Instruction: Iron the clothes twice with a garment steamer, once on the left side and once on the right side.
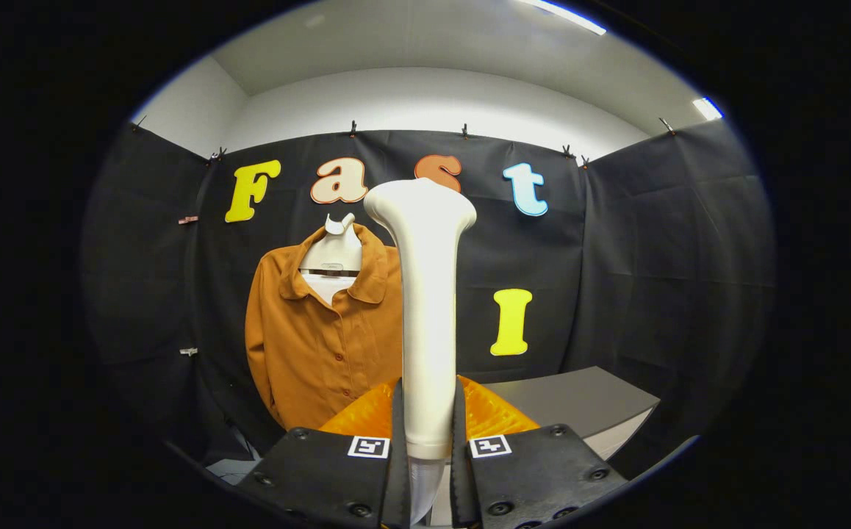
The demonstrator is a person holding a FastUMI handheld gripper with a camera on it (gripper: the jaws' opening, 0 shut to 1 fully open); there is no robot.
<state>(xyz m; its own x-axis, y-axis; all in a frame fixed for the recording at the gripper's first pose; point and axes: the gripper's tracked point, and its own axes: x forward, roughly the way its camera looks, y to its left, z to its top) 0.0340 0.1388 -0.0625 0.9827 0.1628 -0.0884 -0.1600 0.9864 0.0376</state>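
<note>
A white garment steamer (pixel 425 308) stands upright between my two fingers, its flared head at the top. My gripper (pixel 428 419) is shut on its handle, both black fingers pressing its sides. Beyond the fingers and to the left hangs an orange-brown button shirt (pixel 315 330) on a white mannequin bust (pixel 334 253) against the black cloth wall. The steamer's body hides the shirt's right side. The steamer head is apart from the shirt.
A grey table top (pixel 580 400) lies ahead to the right of the fingers. Orange parts of the gripper body (pixel 495 415) show behind the fingers. Black cloth walls close the booth on three sides.
</note>
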